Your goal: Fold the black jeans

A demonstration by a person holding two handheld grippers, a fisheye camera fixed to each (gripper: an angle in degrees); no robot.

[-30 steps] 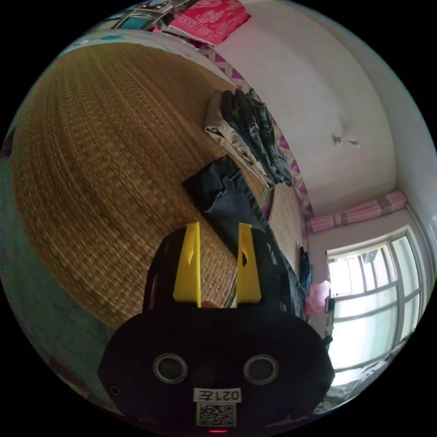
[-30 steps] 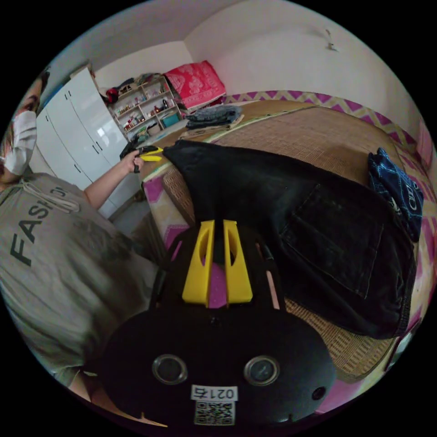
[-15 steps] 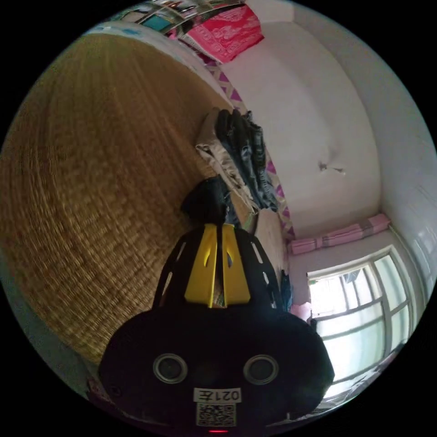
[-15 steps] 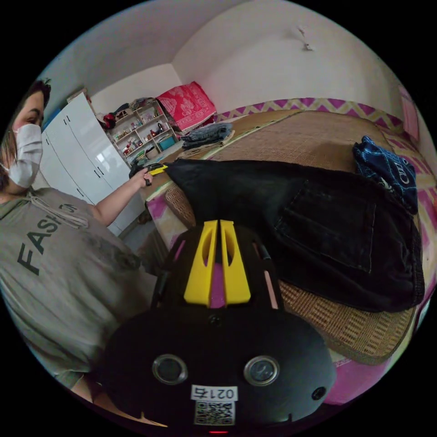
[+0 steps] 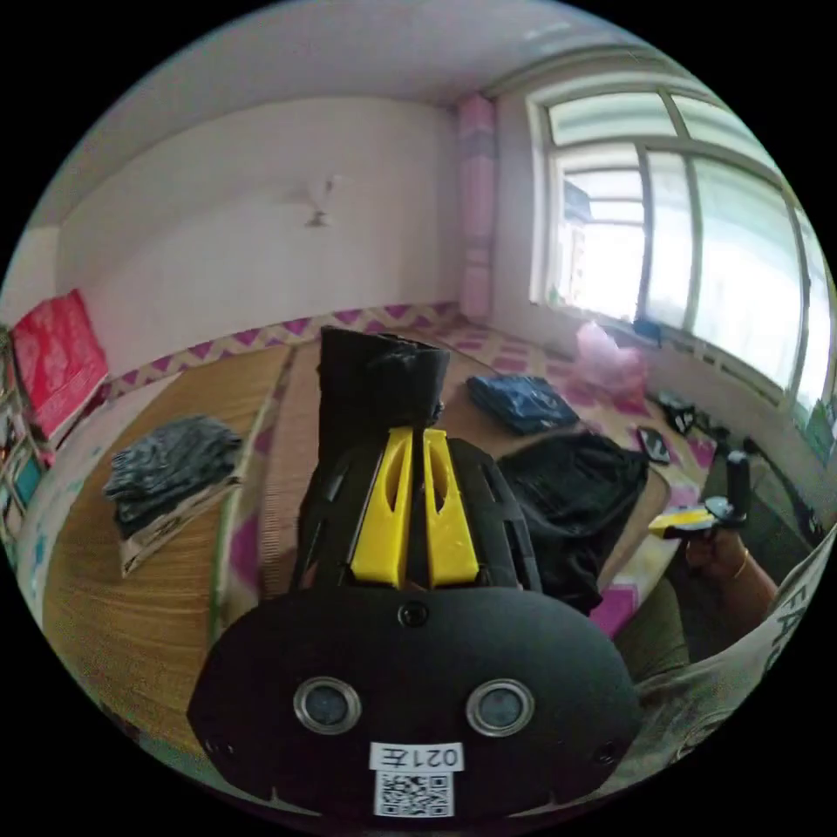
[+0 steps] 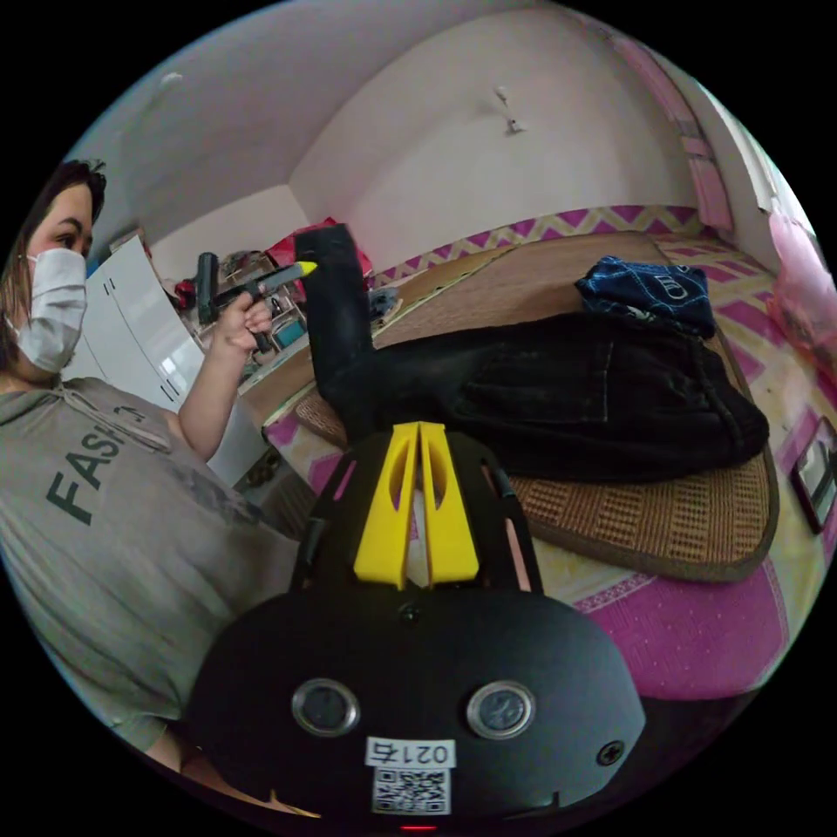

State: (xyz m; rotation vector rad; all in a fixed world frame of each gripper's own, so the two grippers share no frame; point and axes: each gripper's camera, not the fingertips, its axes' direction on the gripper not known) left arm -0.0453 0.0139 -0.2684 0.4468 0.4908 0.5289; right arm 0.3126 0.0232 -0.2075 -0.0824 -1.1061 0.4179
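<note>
While the jeans (image 6: 558, 392) lie along the mat's (image 6: 663, 523) near edge, one leg end rises from its left end, clamped in the left gripper (image 6: 301, 268). Right gripper (image 6: 417, 436) is clenched on nothing, just off that edge.

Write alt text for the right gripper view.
A person's left gripper lifts the leg end of the black jeans off a woven mat on the bed, while the waist part lies flat. The right gripper is in front with jaws together, holding nothing; a folded blue garment lies behind.
</note>
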